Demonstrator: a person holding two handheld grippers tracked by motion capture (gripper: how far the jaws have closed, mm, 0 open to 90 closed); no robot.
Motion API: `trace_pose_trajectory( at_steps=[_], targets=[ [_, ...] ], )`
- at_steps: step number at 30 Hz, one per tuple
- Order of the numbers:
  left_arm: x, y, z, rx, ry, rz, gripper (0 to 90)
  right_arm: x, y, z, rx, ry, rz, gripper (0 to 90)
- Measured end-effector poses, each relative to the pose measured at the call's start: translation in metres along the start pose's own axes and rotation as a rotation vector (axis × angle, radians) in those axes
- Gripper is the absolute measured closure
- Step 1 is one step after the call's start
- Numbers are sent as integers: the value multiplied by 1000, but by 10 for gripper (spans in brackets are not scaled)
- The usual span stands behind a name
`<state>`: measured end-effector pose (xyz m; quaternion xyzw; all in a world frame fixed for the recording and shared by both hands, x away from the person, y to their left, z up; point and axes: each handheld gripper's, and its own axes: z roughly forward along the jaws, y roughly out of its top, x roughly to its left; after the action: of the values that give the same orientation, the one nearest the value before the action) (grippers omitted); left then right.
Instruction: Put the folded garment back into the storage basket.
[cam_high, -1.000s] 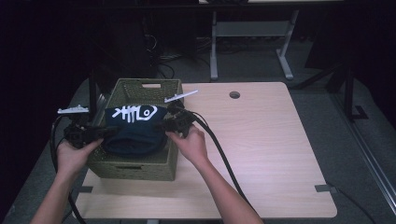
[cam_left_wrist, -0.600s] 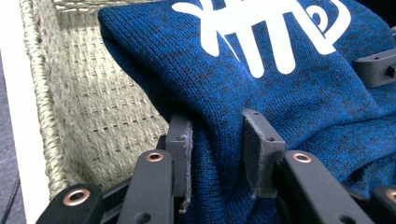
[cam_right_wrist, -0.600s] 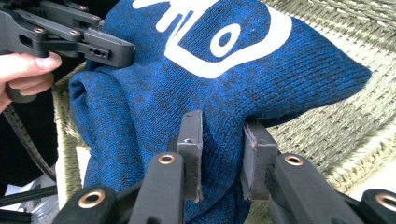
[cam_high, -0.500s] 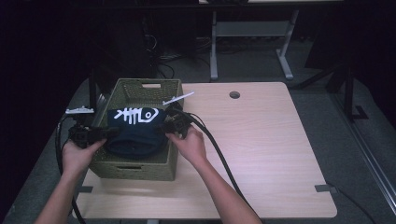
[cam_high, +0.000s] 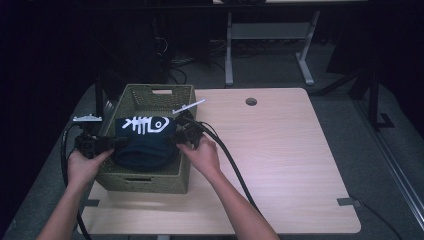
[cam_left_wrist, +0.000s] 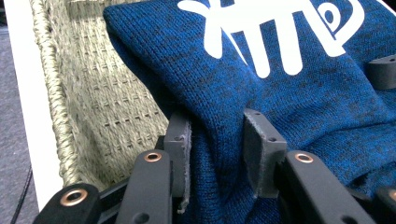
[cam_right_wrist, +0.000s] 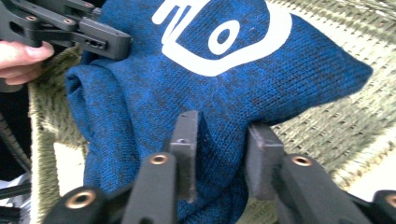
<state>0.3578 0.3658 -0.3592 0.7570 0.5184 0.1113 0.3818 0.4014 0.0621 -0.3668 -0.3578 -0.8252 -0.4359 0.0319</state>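
A folded blue knit sweater with a white fish-bone print lies across the olive woven basket, sagging into it. My left gripper holds its left end, and in the left gripper view a fold of sweater fills the gap of the gripper, touching both pads. My right gripper holds the right end, where the sweater likewise sits between the pads of the gripper. Both pairs of jaws have just been opening, with the cloth still between them.
The basket stands at the left side of a light wooden table, which has a cable hole near its far edge. Black cables trail from both grippers toward me. Desk legs and dark floor lie beyond.
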Motion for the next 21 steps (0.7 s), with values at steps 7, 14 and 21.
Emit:
trace_pose_trajectory(
  at_steps=[7, 14, 21],
  targets=[
    [3, -2, -4, -54, 45, -17, 505, -4, -1, -4, 12, -43, -12, 522],
    [4, -1, -6, -64, 45, -22, 499, -7, 0, -14, -12, -35, 3, 501],
    [-5, 4, -10, -80, 36, 4, 483, -12, -2, -37, -71, 5, 22, 477]
  ],
)
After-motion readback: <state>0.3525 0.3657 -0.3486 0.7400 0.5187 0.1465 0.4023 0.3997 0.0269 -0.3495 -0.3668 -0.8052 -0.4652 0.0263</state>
